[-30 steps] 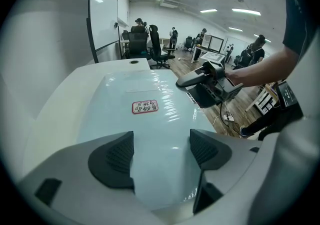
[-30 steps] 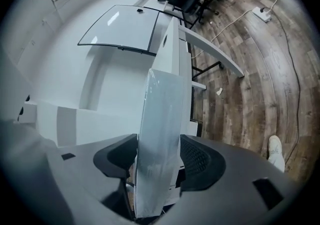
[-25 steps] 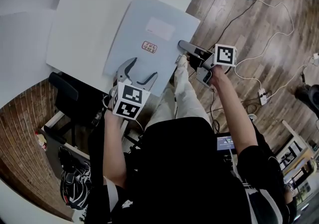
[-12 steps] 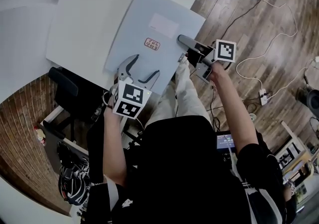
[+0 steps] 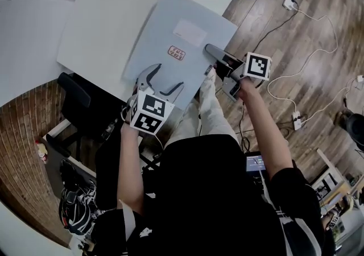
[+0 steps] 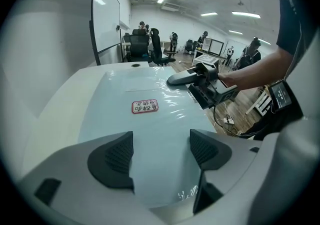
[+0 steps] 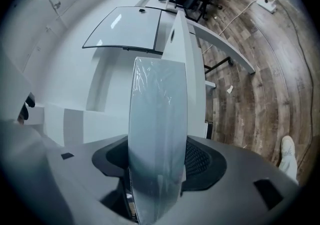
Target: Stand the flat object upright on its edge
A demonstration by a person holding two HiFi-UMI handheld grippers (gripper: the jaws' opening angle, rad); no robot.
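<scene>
The board (image 5: 170,38) lies flat on the white desk (image 5: 114,4), with its near corner hanging past the desk edge toward the person. The right claw (image 5: 209,50) is pinching the board's right edge; in the right gripper view the board (image 7: 157,114) stands edge-on between the two pads and both pads press on it. The left claw (image 5: 169,76) is spread wide over the near part of the board and holds nothing. I cannot tell if it touches the surface.

The step in hand, I judge, is to tip the board up by the pinched edge. To do it well, the right claw should keep a firm pinch, because the plastic wrap looks slippery, and turn slowly so that the opposite edge stays on the desk as a hinge. The left claw (image 6: 160,151) can steady the near edge so the board does not slide off the desk. A board so thin will probably fall over if it is let go too soon.

About writing: a small red-framed label (image 6: 144,105) carries a few red characters, too small to read. Beyond it is a pale blank rectangle (image 5: 190,32). I see no brand.
</scene>
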